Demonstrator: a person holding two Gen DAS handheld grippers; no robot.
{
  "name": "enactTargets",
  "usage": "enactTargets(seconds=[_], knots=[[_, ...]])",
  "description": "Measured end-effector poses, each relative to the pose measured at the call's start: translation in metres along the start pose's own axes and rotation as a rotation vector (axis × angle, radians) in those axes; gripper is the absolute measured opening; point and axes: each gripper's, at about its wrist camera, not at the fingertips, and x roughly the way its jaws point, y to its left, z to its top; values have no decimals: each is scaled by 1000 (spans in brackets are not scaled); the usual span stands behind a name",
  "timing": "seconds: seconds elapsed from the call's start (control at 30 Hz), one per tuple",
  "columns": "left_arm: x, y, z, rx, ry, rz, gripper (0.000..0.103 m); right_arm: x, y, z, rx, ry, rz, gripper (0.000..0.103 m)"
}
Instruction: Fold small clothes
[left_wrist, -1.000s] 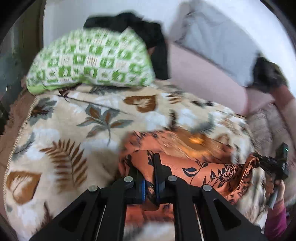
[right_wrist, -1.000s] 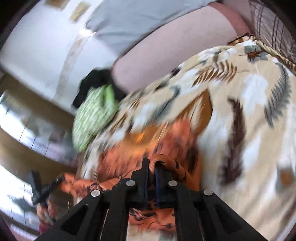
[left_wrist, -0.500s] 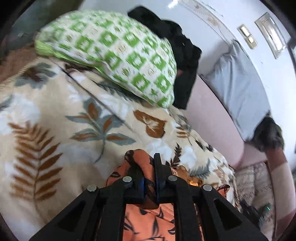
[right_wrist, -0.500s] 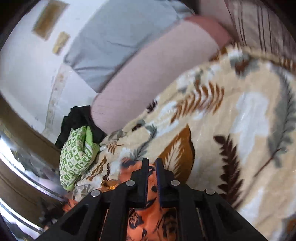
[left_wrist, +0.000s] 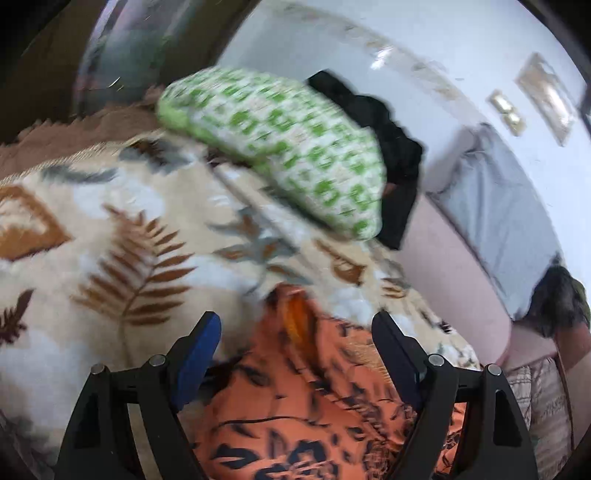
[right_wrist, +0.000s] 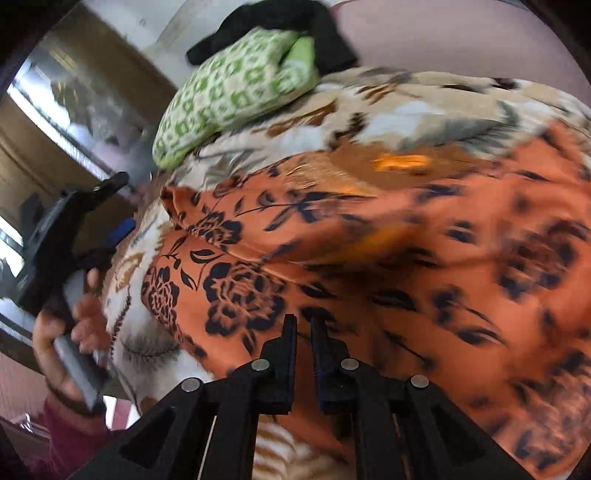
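Observation:
An orange garment with black flowers (left_wrist: 295, 406) lies on the leaf-patterned blanket (left_wrist: 110, 240). My left gripper (left_wrist: 297, 325) hovers over its far end with its jaws opening wide; the cloth lies under them and its blue pads do not press it. In the right wrist view the garment (right_wrist: 369, 258) spreads across the blanket (right_wrist: 406, 99) with one layer folded over. My right gripper (right_wrist: 303, 321) is shut just above the near part, with no cloth visibly pinched. The left gripper (right_wrist: 118, 205) shows at the left, held by a hand (right_wrist: 66, 332).
A green-and-white pillow (left_wrist: 288, 147) lies at the head of the bed with a black garment (left_wrist: 388, 133) behind it. A grey pillow (left_wrist: 495, 206) leans on the wall at the right, above pink bedding (left_wrist: 461, 288). The same pillow (right_wrist: 229, 88) shows in the right wrist view.
The left gripper let go of the orange cloth and its jaws spread wide. The right gripper swung down and rolled, and now sits close over the laid-out garment.

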Motion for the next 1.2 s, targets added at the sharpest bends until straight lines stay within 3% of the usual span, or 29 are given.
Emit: enactTargets(seconds=[0.1, 0.17, 0.23, 0.3, 0.37, 0.4, 0.47, 0.6, 0.7, 0.8, 0.9, 0.97, 1.1, 1.2], knots=[[2, 18, 14, -71, 30, 7, 84, 35, 6, 16, 9, 62, -31, 10], [3, 30, 22, -107, 30, 40, 84, 48, 1, 43, 37, 42, -62, 11], [1, 37, 26, -129, 22, 64, 84, 41, -4, 78, 38, -71, -131, 11], [1, 38, 29, -114, 28, 50, 84, 13, -22, 118, 120, -289, -194, 11], [1, 38, 31, -98, 33, 46, 84, -10, -33, 135, 223, -390, -204, 10], [0, 39, 32, -93, 36, 47, 84, -18, -32, 138, 240, -398, -177, 10], [2, 40, 34, -82, 63, 85, 84, -23, -11, 130, 163, -356, -113, 10], [7, 47, 31, -85, 117, 154, 84, 16, 51, 84, -41, -131, -47, 10], [12, 47, 24, -31, 172, 195, 84, 50, 84, 59, -100, -54, -15, 10], [17, 46, 17, 19, 207, 202, 84, 94, 102, 67, -97, -4, -43, 10], [27, 37, 10, 91, 249, 209, 84, 132, 90, 83, -43, 15, -156, 11], [33, 29, 6, 159, 263, 249, 84, 129, 68, 90, 62, -7, -149, 11], [33, 21, 4, 203, 253, 290, 84, 60, 26, 79, 167, -196, -203, 11], [19, 15, 8, 197, 183, 271, 84, 6, -3, 54, 157, -223, -281, 11]])
